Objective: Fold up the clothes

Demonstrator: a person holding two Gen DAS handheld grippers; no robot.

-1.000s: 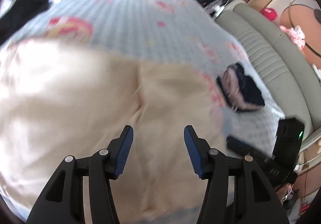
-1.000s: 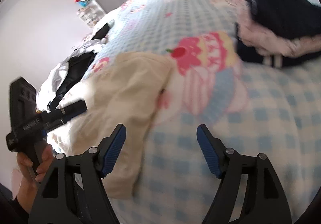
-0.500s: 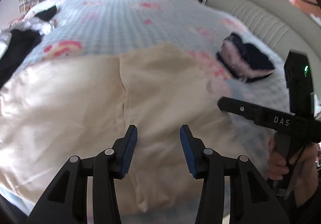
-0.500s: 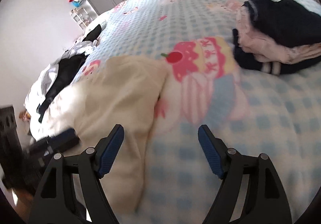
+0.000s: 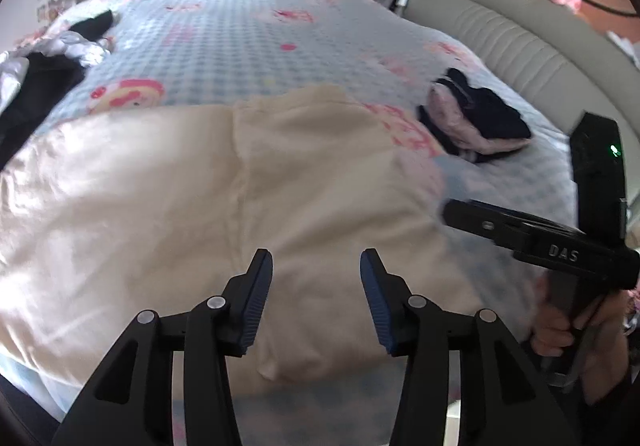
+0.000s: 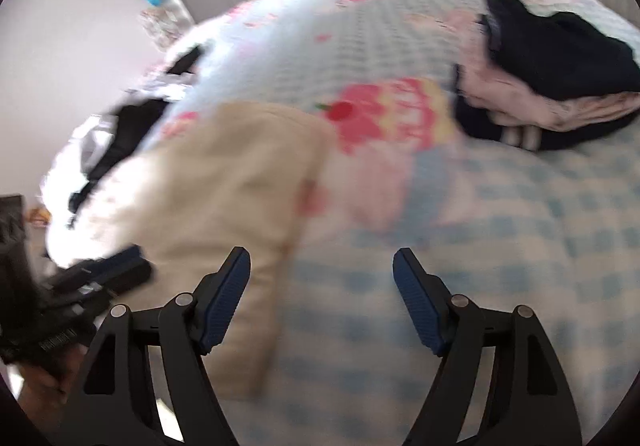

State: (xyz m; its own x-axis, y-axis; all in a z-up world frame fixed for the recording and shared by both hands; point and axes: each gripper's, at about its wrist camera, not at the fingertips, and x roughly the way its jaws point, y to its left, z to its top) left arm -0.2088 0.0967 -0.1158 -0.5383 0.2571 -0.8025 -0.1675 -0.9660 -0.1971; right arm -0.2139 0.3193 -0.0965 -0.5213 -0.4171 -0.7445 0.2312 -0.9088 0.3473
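Two grippers hang over a bed [image 5: 248,30], both with jaws parted and nothing between them. The left gripper [image 5: 316,274] is over the near part of a cream garment [image 5: 168,198], which lies spread flat across the near left of the bed, its near edge close to the mattress edge. The right gripper [image 6: 322,282] has its jaws wider apart — its left finger [image 6: 226,298] over the garment's right edge, its right finger over bare checked cover [image 6: 520,214]. Right of the garment the cover lies open up to a folded pile [image 6: 552,86] of dark and pink clothes, well apart from it. A loose heap [image 5: 36,78] of black and white clothes lies at the bed's far left edge, and a padded headboard [image 5: 516,42] runs along the right side.

Against half a second ago, the left gripper's jaws stand slightly wider, and the garment shows a little farther off. In the left view the right gripper's body [image 5: 560,246] — held by a hand [image 5: 560,330] — sits lower and nearer the garment's right edge. It reads "DAS" in pale letters. The right view is blurred.
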